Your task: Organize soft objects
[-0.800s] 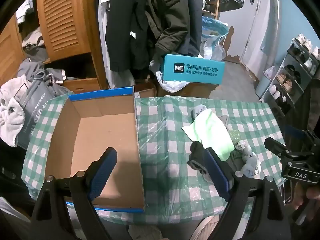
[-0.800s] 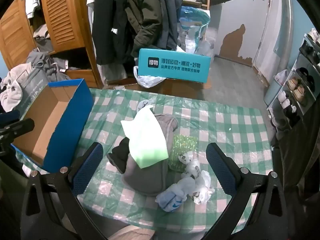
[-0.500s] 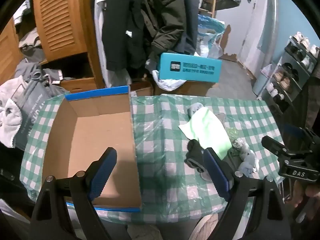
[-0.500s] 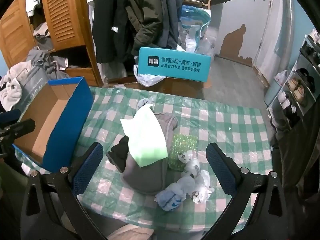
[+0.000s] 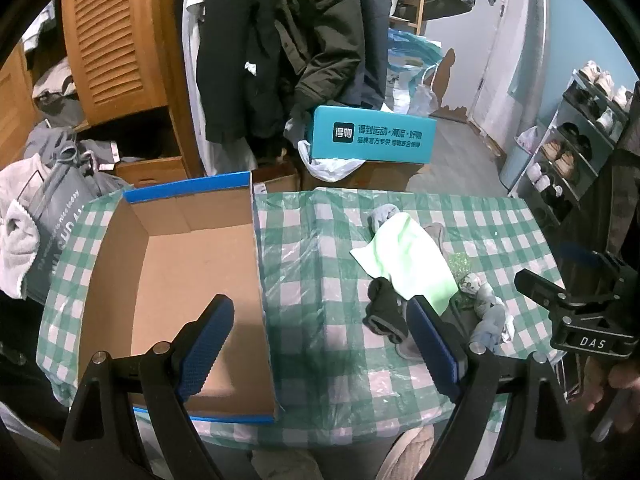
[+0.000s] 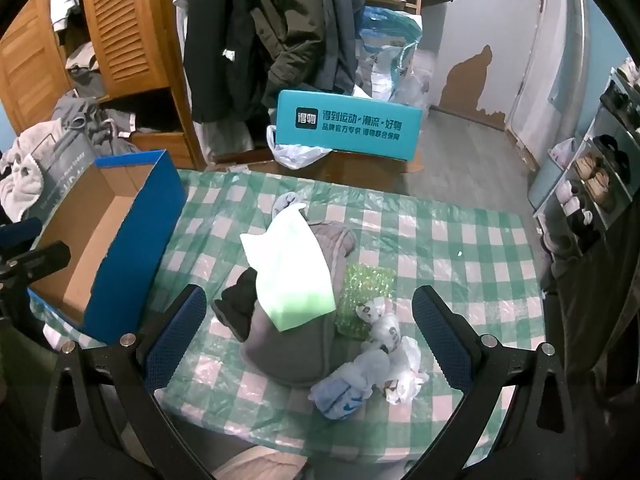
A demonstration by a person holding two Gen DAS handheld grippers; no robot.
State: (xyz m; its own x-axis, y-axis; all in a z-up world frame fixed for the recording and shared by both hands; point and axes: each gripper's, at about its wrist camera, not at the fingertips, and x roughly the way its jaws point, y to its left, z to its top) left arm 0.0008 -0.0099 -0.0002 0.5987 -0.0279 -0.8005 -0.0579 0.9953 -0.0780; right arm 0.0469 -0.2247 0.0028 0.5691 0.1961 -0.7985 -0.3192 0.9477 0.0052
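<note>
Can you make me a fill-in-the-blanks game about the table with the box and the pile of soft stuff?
1. The cardboard box has nothing inside, so it is ____.
2. On top of the pile lies a light ____ cloth.
3. Both grippers, left and right, are ____ and hold nothing.
4. The tablecloth has green and white ____.

Missing words: empty; green; open; checks

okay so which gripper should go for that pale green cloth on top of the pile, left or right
Right, probably. The right gripper is open with the pale green cloth lying between its fingers in its view, on top of the pile. The left gripper, also open, straddles the blue box wall, with the cloth off to its right.
</note>
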